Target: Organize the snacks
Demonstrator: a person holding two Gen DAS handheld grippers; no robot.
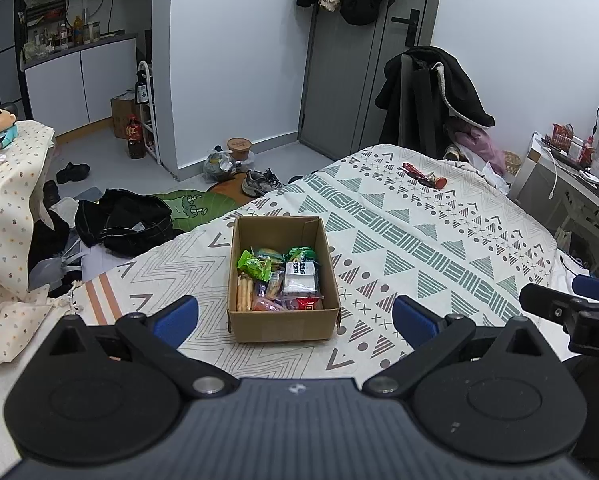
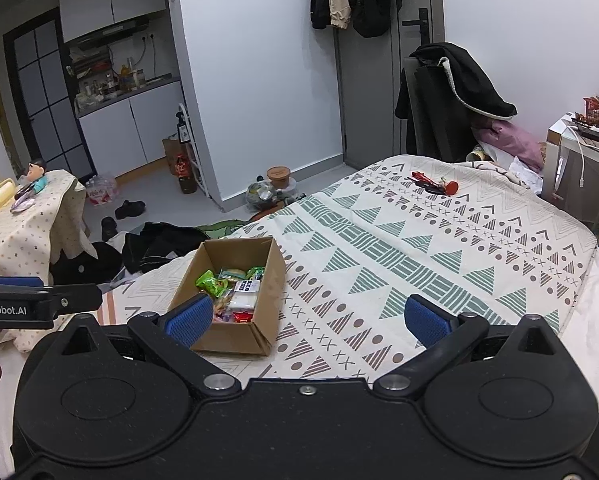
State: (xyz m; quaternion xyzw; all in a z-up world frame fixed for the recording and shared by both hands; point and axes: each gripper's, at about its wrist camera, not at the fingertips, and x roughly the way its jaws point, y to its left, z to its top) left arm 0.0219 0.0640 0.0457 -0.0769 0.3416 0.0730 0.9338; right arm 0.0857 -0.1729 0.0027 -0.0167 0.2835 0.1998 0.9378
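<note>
**Snack box lay dead ahead of the left claw, off to the left of the right one**

The cardboard box (image 1: 283, 280) sat open-topped on the patterned bedspread (image 1: 419, 240), close to the near-left part of the bed and a little way in from the edge that dropped to the floor. Inside it the wrapped snacks (image 1: 279, 280) were heaped together: a green packet (image 1: 253, 265) toward the back left, a white packet (image 1: 300, 279) to the right of the middle, a pack of pale biscuit sticks (image 1: 245, 292) along the left wall, and a red wrapper (image 1: 309, 303) at the front right. No snack was visible on the bedspread around the box.

The box's long axis ran away from the left wrist camera, nearly in line with the fingers, short front wall facing the claw. The left gripper (image 1: 295, 318) hung just short of that wall with its blue pads spread wide, one to each side of the box, pinching nothing. In the right wrist view the same box appeared skewed, with its near corner turned toward the camera and partly hidden by the left pad. The right gripper (image 2: 313, 316) was likewise spread and empty, centred over bare bedspread to the right of the box.

By my reading, the left gripper was the nearer and the better lined up: a straight push forward and down would take it into the snacks, whereas the right would have to swing leftward first.

Farther up the bed, well apart from the box, lay a small cluster of red and dark objects (image 1: 425, 174).
</note>
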